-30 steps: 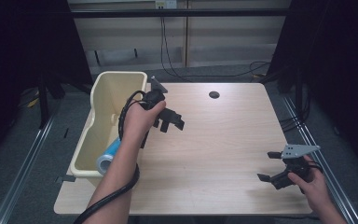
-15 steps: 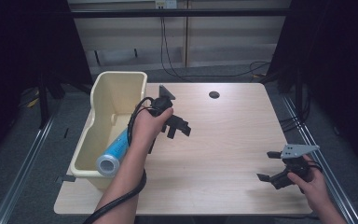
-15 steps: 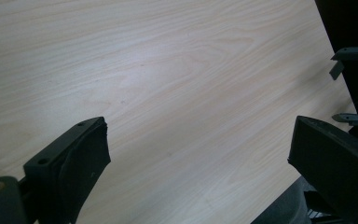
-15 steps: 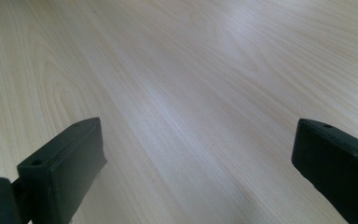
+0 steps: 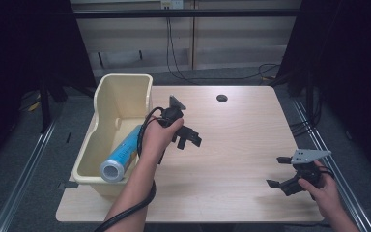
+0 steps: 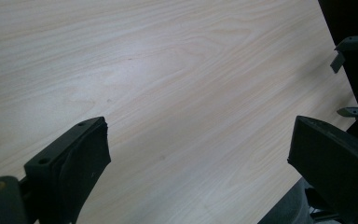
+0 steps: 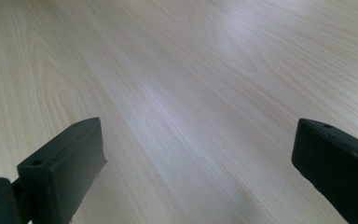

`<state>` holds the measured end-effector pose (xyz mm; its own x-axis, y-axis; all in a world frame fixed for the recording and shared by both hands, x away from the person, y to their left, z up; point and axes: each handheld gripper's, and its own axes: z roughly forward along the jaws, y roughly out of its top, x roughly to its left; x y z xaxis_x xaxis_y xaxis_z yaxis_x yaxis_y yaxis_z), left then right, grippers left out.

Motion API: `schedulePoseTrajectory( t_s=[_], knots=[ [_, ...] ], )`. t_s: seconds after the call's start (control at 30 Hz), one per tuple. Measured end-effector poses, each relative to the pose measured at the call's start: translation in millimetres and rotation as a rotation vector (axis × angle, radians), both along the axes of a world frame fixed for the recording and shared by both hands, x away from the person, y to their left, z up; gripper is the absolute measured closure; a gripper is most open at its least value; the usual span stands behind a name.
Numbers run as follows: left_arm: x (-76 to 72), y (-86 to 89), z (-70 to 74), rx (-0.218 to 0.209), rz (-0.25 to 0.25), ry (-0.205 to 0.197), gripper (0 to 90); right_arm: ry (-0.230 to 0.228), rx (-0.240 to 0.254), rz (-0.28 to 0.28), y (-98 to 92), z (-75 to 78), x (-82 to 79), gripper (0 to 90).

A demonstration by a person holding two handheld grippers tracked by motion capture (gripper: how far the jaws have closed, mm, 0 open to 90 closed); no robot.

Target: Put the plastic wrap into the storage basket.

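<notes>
Lying slantwise inside the cream bin [image 5: 121, 96] is a blue tube [image 5: 121, 153]. Just right of the bin, the left claw [image 5: 189, 140] hovers over the desk [image 5: 241, 130], jaws wide apart and empty. Well right of the bin, the right claw [image 5: 280, 173] gapes empty too.

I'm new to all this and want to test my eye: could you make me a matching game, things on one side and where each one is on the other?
Things:
1. blue cylindrical can with a silver end
2. cream plastic bin
3. left black claw
4. right black claw

Places:
A. near the wooden table's right front corner
B. over the table's middle, open
C. lying inside the bin
D. at the table's left edge

Pairs: 1-C, 2-D, 3-B, 4-A
</notes>
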<state>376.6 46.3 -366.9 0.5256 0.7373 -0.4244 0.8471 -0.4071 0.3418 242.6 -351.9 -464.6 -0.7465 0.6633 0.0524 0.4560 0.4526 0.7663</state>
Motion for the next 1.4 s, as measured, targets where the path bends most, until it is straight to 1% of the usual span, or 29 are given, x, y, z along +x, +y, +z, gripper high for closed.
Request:
schedulePoseTrajectory(
  t_s=[0.07,0.13,0.17,0.23,0.27,0.3,0.33,0.43,0.53,0.57,0.63,0.67,0.7,0.77,0.83,0.9,0.93,1.0,1.1,1.17,1.2,1.23,1.27,1.3,1.33,1.4],
  knots=[
    [-0.2,0.0,-3.0,0.001,-0.005,-0.001,4.8,0.002,0.006,0.002,0.3,-0.4,0.2,2.1],
    [-1.2,-0.4,-6.2,-0.004,0.002,0.001,4.8,0.002,0.002,0.007,0.4,-0.5,0.4,2.1],
    [-1.7,-1.0,-8.2,-0.003,0.009,-0.006,4.8,0.003,0.003,0.006,0.5,-0.4,0.3,2.1],
    [-1.8,-0.8,-11.2,0.005,-0.009,0.001,4.8,0.001,0.0,0.001,1.0,-0.6,0.2,2.1],
    [-2.8,-2.0,-13.4,-0.004,0.001,-0.001,4.8,0.001,0.0,0.001,1.1,-0.6,0.2,2.1],
    [-3.3,-2.6,-14.6,-0.009,-0.002,0.002,4.8,0.001,0.0,0.002,1.2,-0.6,0.2,2.1],
    [-3.7,-2.7,-16.1,-0.007,-0.015,-0.001,4.8,0.0,-0.001,0.001,1.2,-0.6,0.2,2.1],
    [-5.6,-4.8,-20.6,0.001,-0.021,-0.01,4.8,0.003,-0.002,0.001,1.0,-0.9,0.2,2.1],
    [-7.2,-6.8,-26.1,-0.006,-0.024,-0.007,4.8,0.001,-0.003,0.0,0.9,-1.2,0.4,2.1],
    [-7.6,-7.3,-27.6,-0.006,-0.033,-0.007,4.8,0.0,-0.002,0.0,0.9,-1.2,0.4,2.1],
    [-8.5,-8.4,-31.2,-0.011,-0.039,-0.015,4.8,0.003,-0.003,0.001,1.3,-1.3,0.5,2.1],
    [-9.6,-9.5,-34.2,-0.01,-0.04,-0.018,4.8,0.004,-0.002,0.002,1.3,-1.5,0.5,2.1],
    [-9.6,-9.5,-34.2,-0.01,-0.04,-0.018,4.7,0.004,-0.002,0.002,1.3,-1.5,0.5,2.1],
    [-10.2,-10.2,-36.8,0.009,-0.057,-0.025,4.7,0.004,-0.003,0.001,1.6,-1.7,0.8,2.1],
    [-11.4,-11.5,-40.4,0.003,-0.05,-0.025,4.6,0.003,-0.004,0.001,1.7,-1.7,0.8,2.1],
    [-12.6,-12.7,-44.4,-0.001,-0.055,-0.025,4.6,0.006,-0.004,-0.001,1.9,-1.7,0.8,2.1],
    [-13.0,-12.8,-46.4,0.001,-0.06,-0.023,4.7,0.006,-0.006,0.006,2.0,-2.0,1.0,2.1],
    [-14.2,-13.9,-50.3,0.007,-0.064,-0.031,4.6,0.007,-0.006,0.003,2.5,-2.2,1.0,2.1],
    [-16.0,-15.0,-56.8,-0.006,-0.075,-0.04,4.6,0.008,-0.006,0.003,2.7,-2.4,1.4,2.1],
    [-18.2,-16.5,-60.1,0.0,-0.085,-0.04,4.6,0.005,-0.013,0.003,2.6,-2.8,1.6,2.1],
    [-19.6,-17.4,-62.7,-0.011,-0.08,-0.042,4.7,0.008,-0.014,0.003,2.7,-3.0,1.4,2.1],
    [-20.4,-17.4,-63.9,-0.011,-0.095,-0.038,4.6,0.01,-0.015,0.006,2.6,-3.4,1.4,2.1],
    [-21.7,-18.2,-66.3,-0.027,-0.099,-0.037,4.6,0.012,-0.015,0.006,2.6,-3.8,1.4,2.1],
    [-22.5,-18.3,-68.1,-0.032,-0.099,-0.035,4.6,0.011,-0.017,0.005,2.5,-4.3,1.6,2.1],
    [-22.9,-17.7,-69.7,-0.034,-0.109,-0.035,4.6,0.011,-0.02,0.005,2.6,-4.7,1.5,2.1],
    [-24.9,-17.6,-72.8,-0.036,-0.103,-0.043,4.6,0.017,-0.021,0.007,3.3,-5.8,1.5,2.1]
  ],
)
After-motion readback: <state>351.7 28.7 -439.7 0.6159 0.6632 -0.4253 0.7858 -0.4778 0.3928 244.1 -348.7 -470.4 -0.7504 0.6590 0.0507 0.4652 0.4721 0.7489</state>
